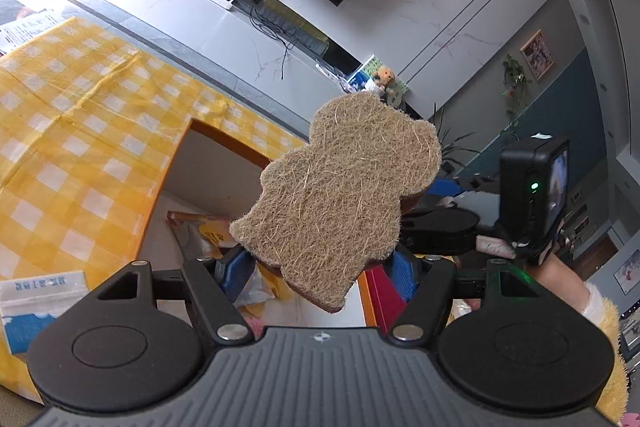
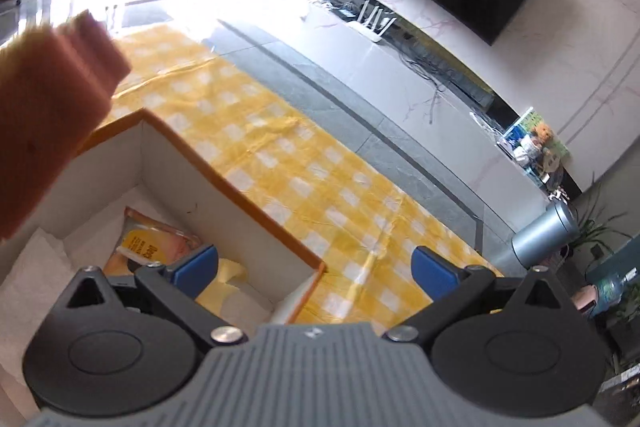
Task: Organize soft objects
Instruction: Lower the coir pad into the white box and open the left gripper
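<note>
In the left wrist view, our left gripper (image 1: pixel 320 267) has its jaws clamped on a bear-shaped sponge (image 1: pixel 340 195). The blue pads (image 1: pixel 234 269) press the sponge's lower edge from both sides, so the jaws stand only as far apart as the sponge is thick at that edge. The sponge stands upright and tilted toward 1 o'clock, its tan fibrous face toward the camera and a brown layer showing along its bottom rim. It hangs in the air above an open box (image 1: pixel 200 167) with orange edges and white inner walls. The box sits on a tabletop covered by a yellow checked cloth (image 1: pixel 72 115). Inside the box, at 7 o'clock from the sponge, lies a yellow packet (image 1: pixel 200 231).

In the right wrist view, our right gripper (image 2: pixel 316 267) has its jaws wide apart, holding and touching nothing. Its left pad hangs over the box (image 2: pixel 240 195) interior and its right pad over the cloth (image 2: pixel 300 155). The packet (image 2: pixel 148 243) lies in the box near the left pad. At 10 o'clock, a blurred tan and brown shape (image 2: pixel 52 99) fills the frame's edge; we take it for the sponge seen from the side.

At 3 o'clock in the left view, the right gripper's camera (image 1: pixel 532 191) shows.
</note>
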